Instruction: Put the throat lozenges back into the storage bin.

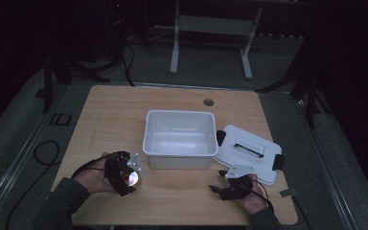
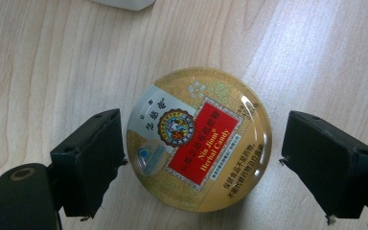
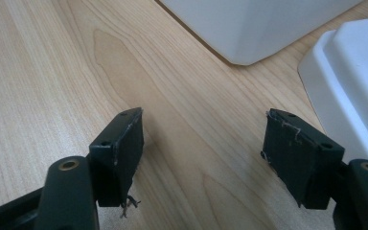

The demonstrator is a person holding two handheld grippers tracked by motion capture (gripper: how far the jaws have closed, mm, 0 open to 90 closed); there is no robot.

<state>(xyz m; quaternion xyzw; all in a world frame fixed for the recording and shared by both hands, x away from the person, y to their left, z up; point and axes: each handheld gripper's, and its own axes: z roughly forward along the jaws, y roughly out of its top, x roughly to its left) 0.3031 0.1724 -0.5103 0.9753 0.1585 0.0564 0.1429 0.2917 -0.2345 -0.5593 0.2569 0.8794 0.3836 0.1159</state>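
Sitting across the middle of the high view is a light wood surface [image 1: 115, 120], dim room all around it, with a white metal frame on the floor at the top of the frame. Biggest thing on it is a white plastic bin [image 1: 179, 139] dead centre, open top, nothing visible inside. Just to its right and a bit lower lies the white lid [image 1: 247, 154], flat, with a dark slot handle and black clips at its ends; one corner sits right by the bin, can't tell if they touch. Lower left of the frame, the left gripper [image 1: 127, 178] is held in a hand right by the bin's front left corner. In the left gripper view its jaws are spread wide on either side of a round gold candy tin [image 2: 199, 139] with a red label reading Herbal Candy; the tin lies flat on the wood, one jaw about touching its edge, the other with a clear gap, so not clamped. Lower right, the right gripper [image 1: 220, 184] hovers near the lid's front edge, jaws wide apart with bare wood between them, holding nothing.
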